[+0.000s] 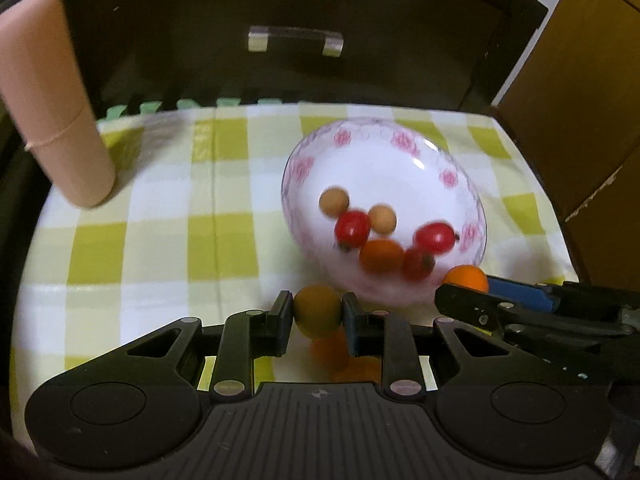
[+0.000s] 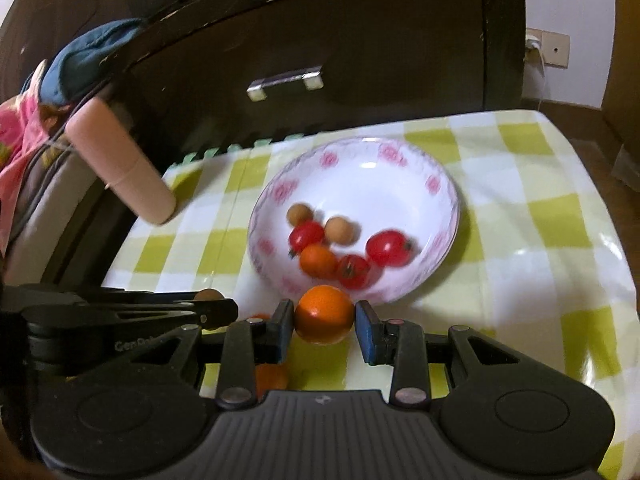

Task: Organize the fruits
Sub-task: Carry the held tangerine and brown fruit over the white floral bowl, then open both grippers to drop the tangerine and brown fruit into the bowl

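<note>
A white bowl with pink flowers (image 1: 360, 160) (image 2: 400, 184) stands on the checked cloth and holds several small fruits: red cherry tomatoes (image 1: 352, 228) (image 2: 388, 248), tan round fruits (image 1: 334, 201) (image 2: 340, 230) and an orange one (image 1: 381, 256) (image 2: 318, 260). My left gripper (image 1: 317, 316) is shut on a brownish-yellow round fruit (image 1: 317, 310) just in front of the bowl. My right gripper (image 2: 325, 320) is shut on a small orange fruit (image 2: 325, 314) (image 1: 466, 278) at the bowl's near rim. Another orange fruit (image 2: 271, 378) (image 1: 330, 350) lies on the cloth below the grippers.
A pink cylinder (image 1: 52, 108) (image 2: 120, 168) leans at the left edge of the table (image 1: 168, 200) (image 2: 540, 240). A dark cabinet with a metal handle (image 1: 295, 40) (image 2: 285, 80) stands behind. A cardboard box (image 1: 580, 100) is at the right.
</note>
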Tool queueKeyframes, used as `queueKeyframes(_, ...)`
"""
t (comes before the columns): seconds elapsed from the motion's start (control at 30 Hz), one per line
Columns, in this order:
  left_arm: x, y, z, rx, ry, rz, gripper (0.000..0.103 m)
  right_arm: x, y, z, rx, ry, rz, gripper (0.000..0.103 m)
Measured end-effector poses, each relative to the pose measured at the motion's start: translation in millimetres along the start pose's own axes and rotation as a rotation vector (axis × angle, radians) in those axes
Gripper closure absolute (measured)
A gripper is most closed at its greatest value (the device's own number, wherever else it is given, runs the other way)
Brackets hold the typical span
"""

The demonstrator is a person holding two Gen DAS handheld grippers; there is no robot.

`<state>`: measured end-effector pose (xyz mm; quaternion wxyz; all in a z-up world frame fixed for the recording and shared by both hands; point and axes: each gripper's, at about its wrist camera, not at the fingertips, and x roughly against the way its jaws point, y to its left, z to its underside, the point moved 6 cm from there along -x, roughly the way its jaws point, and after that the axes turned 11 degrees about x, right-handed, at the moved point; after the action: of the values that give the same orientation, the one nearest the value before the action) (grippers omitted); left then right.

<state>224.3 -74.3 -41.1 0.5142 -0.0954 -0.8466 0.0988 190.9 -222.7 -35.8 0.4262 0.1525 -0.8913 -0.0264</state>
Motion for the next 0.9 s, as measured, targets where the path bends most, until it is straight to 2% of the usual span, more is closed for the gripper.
queueKeyframes(0.23,-19.8,-11.5,-22.6,-0.003,0.001,0.010,0.068,-17.9,-16.4,-22.5,-0.021,-0.019,0.009,0.071)
queueKeyframes(0.27,-22.8,-13.5,-24.1,-0.006,0.004,0.012,0.071,-20.0,-17.4,-24.6,-0.022,-0.022,0.010,0.071)
queueKeyframes(0.67,-35.9,-12.0,-34.5,0.019,0.014,0.011,0.069,-44.4,-35.0,-47.7,-0.037,-0.025,0.021,0.070)
queueKeyframes(0.9,-30.5,-12.4,-36.7,0.025,0.006,0.012,0.062,-44.6,-36.2,-53.2,-0.040,-0.034,0.035,0.070)
